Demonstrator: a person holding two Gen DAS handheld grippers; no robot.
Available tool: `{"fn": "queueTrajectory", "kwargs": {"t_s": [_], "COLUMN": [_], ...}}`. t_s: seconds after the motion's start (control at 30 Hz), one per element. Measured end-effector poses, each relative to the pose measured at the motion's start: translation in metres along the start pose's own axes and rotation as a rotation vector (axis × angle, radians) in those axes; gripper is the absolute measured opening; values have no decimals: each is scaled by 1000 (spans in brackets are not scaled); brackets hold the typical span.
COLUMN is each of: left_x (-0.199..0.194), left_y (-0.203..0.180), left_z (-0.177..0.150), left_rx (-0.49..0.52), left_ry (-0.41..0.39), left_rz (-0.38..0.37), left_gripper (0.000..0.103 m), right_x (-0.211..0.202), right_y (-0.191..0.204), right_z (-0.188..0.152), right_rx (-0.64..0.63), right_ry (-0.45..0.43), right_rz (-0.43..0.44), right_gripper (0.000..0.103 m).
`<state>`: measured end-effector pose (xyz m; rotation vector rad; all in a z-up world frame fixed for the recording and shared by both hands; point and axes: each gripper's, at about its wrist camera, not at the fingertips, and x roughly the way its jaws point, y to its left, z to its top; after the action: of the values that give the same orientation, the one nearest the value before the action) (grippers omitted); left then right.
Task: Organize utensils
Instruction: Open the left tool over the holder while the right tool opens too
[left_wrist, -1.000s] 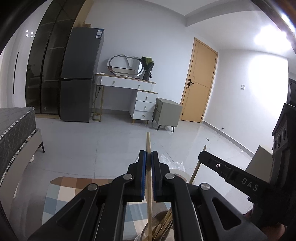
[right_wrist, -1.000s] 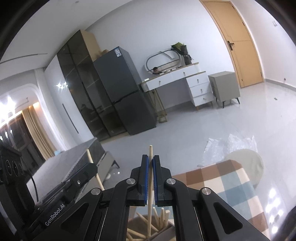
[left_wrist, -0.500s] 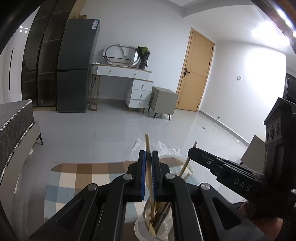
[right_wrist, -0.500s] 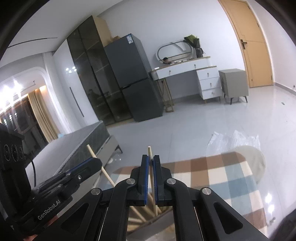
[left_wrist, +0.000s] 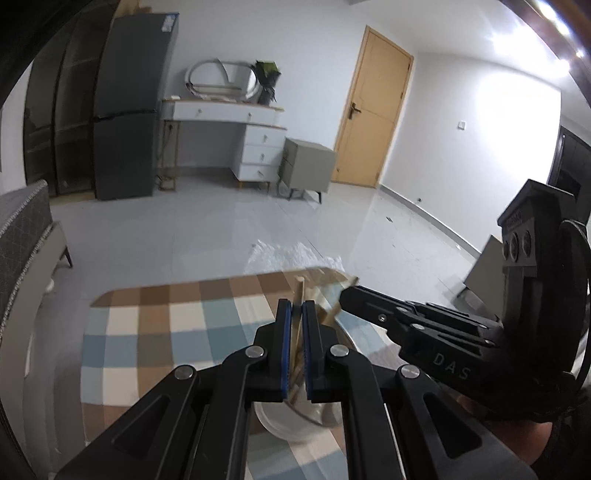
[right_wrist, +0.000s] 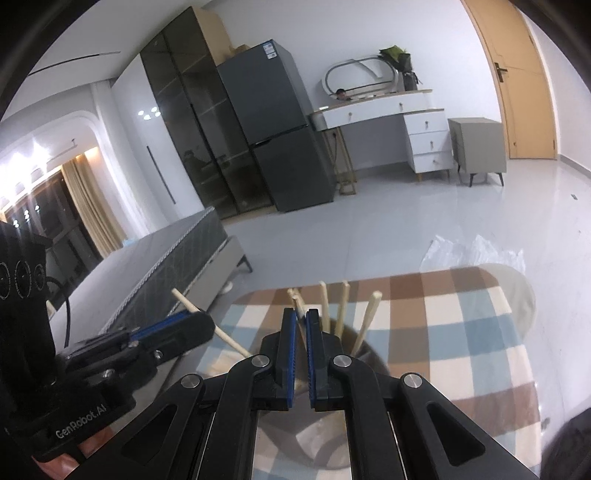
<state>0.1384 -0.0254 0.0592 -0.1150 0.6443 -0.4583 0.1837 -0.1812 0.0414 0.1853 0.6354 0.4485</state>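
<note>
My left gripper (left_wrist: 295, 314) is shut on a pale wooden chopstick (left_wrist: 297, 293) that runs down into a white round holder (left_wrist: 291, 424) just below the fingers. In the right wrist view my right gripper (right_wrist: 301, 319) is shut on another chopstick (right_wrist: 297, 301), also pointing into the holder (right_wrist: 373, 360). Several more chopsticks (right_wrist: 343, 306) stand in it. Each gripper shows in the other's view: the right gripper (left_wrist: 347, 295) comes in from the right, and the left gripper (right_wrist: 207, 321) from the left with its slanted chopstick (right_wrist: 184, 297). Both tips hover close above the holder's mouth.
The holder stands on a table under a brown, blue and cream checked cloth (right_wrist: 443, 332). A grey bed (right_wrist: 166, 258) lies to the left. On the tiled floor beyond the table are a crumpled plastic sheet (right_wrist: 472, 251) and a beige round seat (right_wrist: 521, 295).
Both grippers have tipped downward and sunk toward the holder, each still clamped on its chopstick. The checked cloth and the holder fill more of both views.
</note>
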Motion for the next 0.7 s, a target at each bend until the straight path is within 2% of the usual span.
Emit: {"fn": "queueTrajectory", "kwargs": {"t_s": [0.1, 0.13, 0.27, 0.3, 0.37, 0.43, 0.53, 0.6, 0.7], "left_x": [-3, -5, -21, -28, -39, -53, -70, -81, -93], "left_y": [0, 1, -5, -9, -13, -18, -26, -31, -33], "left_z": [-2, -3, -7, -6, -9, -12, -15, -17, -20], "left_rx": [-23, -34, -40, -38, -40, -50, -38, -46, -57], "left_ry": [34, 49, 71, 65, 51, 26, -10, -17, -32], "left_rz": [8, 8, 55, 66, 84, 101, 186, 206, 231], "left_gripper": [2, 2, 2, 5, 19, 41, 48, 49, 58], "right_x": [-2, -6, -32, -39, -54, -71, -94, -112, -134], "right_y": [-5, -7, -16, -16, -15, -12, -8, -3, 7], "right_z": [-7, -10, -19, -21, -24, -28, -33, -37, -42], "right_rx": [22, 28, 89, 91, 87, 83, 89, 75, 44], "right_ry": [45, 45, 28, 22, 11, -9, -52, -86, -134], "right_rz": [6, -1, 6, 4, 2, -5, 6, 5, 12], "right_gripper": [4, 7, 7, 8, 11, 27, 42, 48, 63]}}
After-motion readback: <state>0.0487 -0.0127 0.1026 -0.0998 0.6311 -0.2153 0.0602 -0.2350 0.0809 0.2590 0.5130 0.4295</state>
